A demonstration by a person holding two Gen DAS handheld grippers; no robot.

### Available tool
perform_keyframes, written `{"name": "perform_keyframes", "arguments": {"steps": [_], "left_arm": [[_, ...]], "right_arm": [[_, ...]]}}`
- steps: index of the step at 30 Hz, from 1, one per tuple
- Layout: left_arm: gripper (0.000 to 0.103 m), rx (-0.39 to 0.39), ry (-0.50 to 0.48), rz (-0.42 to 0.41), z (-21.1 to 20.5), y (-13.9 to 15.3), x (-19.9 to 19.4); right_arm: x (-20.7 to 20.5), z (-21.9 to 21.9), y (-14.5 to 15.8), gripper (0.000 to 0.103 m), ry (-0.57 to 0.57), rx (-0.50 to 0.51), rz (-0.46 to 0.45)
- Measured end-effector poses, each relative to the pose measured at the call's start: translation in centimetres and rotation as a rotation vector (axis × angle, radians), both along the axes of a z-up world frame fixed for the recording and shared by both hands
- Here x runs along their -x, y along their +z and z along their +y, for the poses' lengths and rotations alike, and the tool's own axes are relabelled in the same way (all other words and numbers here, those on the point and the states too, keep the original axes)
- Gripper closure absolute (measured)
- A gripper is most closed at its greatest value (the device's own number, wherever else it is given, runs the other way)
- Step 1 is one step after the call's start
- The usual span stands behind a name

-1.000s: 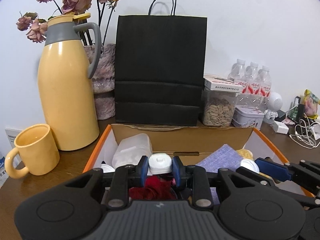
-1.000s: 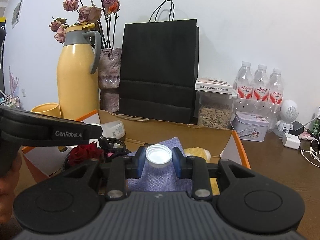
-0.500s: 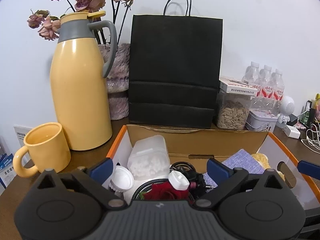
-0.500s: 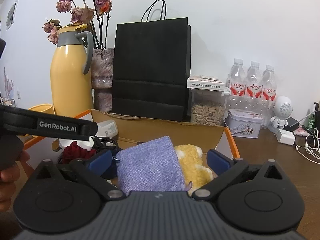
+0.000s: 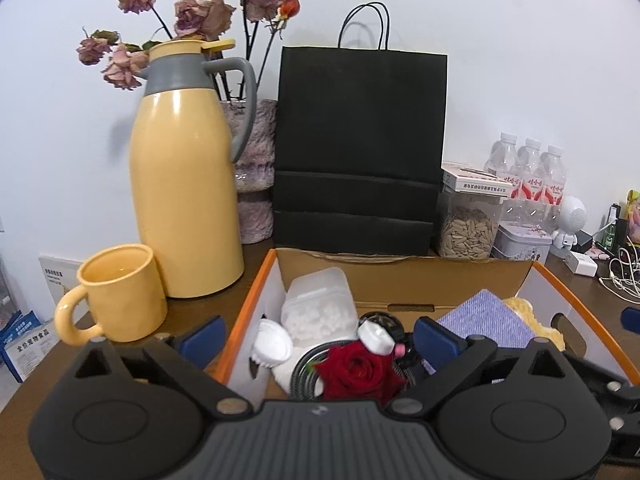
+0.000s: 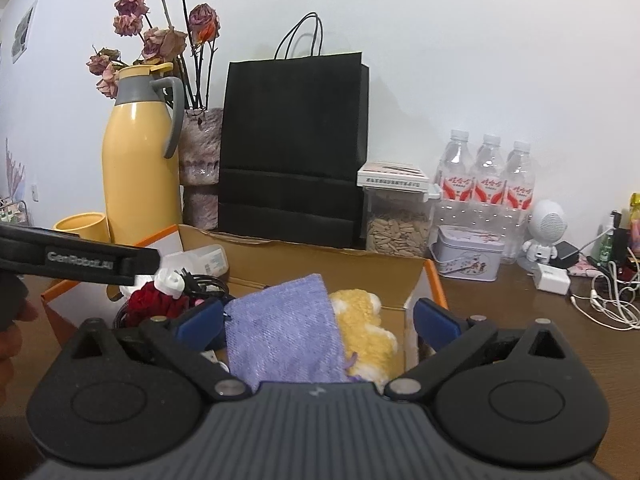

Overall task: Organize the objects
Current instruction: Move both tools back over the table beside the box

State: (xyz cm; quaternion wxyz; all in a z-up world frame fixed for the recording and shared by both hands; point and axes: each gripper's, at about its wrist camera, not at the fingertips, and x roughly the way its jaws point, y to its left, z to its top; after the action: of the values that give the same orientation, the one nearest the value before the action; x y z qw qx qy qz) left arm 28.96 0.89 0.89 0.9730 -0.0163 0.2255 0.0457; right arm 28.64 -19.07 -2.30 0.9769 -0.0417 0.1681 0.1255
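An open cardboard box with orange edges sits on the brown table. It holds a clear tub of white pieces, a white ribbed cap, a small white bottle lying on a red rose, a black cable, a purple cloth pouch and a yellow plush. My left gripper stands open at the box's near left edge, nothing between its pads. My right gripper is open too, above the purple pouch without touching it. The left gripper's housing crosses the right wrist view.
Behind the box stand a yellow thermos, a yellow mug, a vase of dried roses and a black paper bag. To the right are a seed jar, a tin, water bottles, a white speaker, chargers and cables.
Both grippers opened and drew back a little. The left let go of the small white bottle, which now lies on the rose. The right released a white round cap, no longer seen.
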Motion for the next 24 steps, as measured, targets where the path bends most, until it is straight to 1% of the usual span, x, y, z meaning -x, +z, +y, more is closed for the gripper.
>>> {"name": "perform_keyframes", "arguments": {"steps": [8, 15, 19, 24], "left_arm": [[0.003, -0.014, 0.011, -0.006, 0.7, 0.1, 2.5], [0.002, -0.041, 0.016, 0.009, 1.5, -0.3, 4.8], [0.002, -0.051, 0.021, 0.026, 2.1, -0.7, 6.1], [0.002, -0.061, 0.023, 0.062, 2.9, -1.6, 7.6]], "right_arm": [[2.3, -1.4, -0.1, 0.0, -0.012, 0.019, 0.002], [4.5, -3.0, -0.5, 0.0, -0.018, 0.049, 0.025], [5.6, -3.9, -1.0, 0.0, -0.019, 0.074, 0.051], [6.5, -5.0, -2.2, 0.0, -0.022, 0.106, 0.106]]}}
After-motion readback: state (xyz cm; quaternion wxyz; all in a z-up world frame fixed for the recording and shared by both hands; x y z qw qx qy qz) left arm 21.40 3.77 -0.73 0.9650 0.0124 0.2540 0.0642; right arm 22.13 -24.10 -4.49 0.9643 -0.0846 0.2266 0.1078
